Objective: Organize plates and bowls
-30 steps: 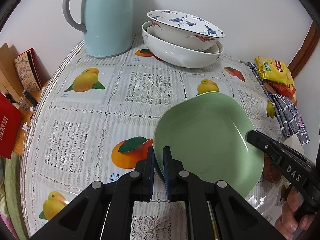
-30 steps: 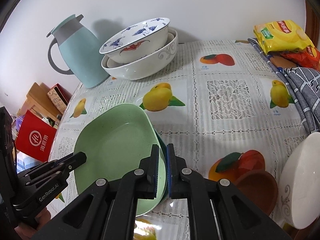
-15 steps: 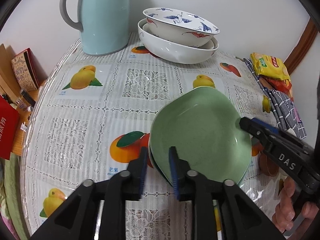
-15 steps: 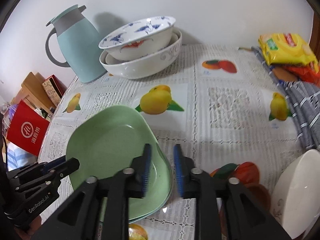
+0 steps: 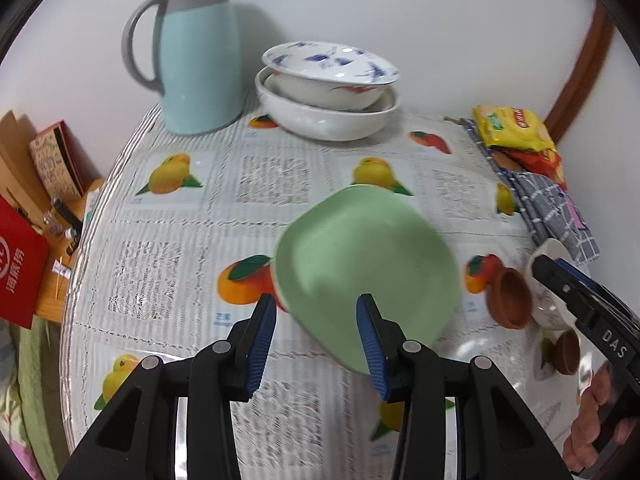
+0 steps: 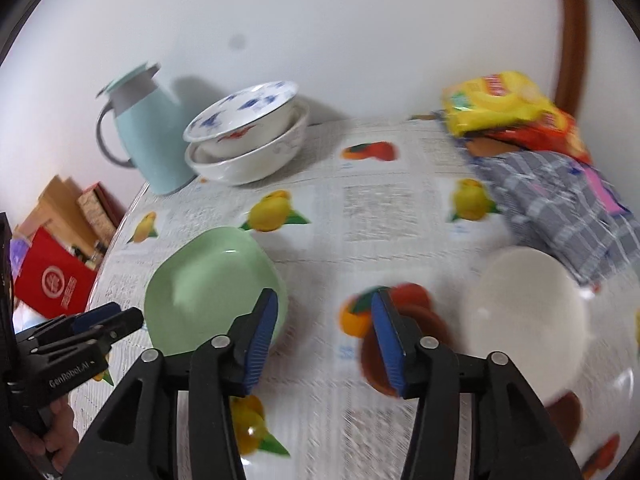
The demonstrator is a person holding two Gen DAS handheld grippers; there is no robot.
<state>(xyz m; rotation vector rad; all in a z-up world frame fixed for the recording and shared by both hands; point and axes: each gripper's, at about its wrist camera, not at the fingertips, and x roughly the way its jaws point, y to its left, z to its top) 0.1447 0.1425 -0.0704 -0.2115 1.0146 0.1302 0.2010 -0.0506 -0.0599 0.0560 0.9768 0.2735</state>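
Note:
A green plate [image 5: 368, 268] lies on the fruit-print tablecloth, stacked on another plate whose edge shows at its left; it also shows in the right wrist view [image 6: 212, 292]. My left gripper [image 5: 316, 340] is open and empty, just short of the plate's near edge. My right gripper [image 6: 324, 340] is open and empty, to the right of the plate, above a small brown dish [image 6: 404, 352]. A white bowl [image 6: 528, 316] sits at the right. Two stacked large bowls [image 5: 328, 92] stand at the back.
A light blue jug [image 5: 192, 56] stands at the back left. Snack packets [image 5: 516, 132] and a checked cloth [image 5: 548, 208] lie at the right edge. Small brown dishes [image 5: 512, 300] sit near the white bowl. Boxes and a red bag [image 5: 20, 272] lie beyond the table's left edge.
Both grippers were shut on the green plate's edges; both have opened, let it go onto the stack and pulled back. The right gripper has swung to the right.

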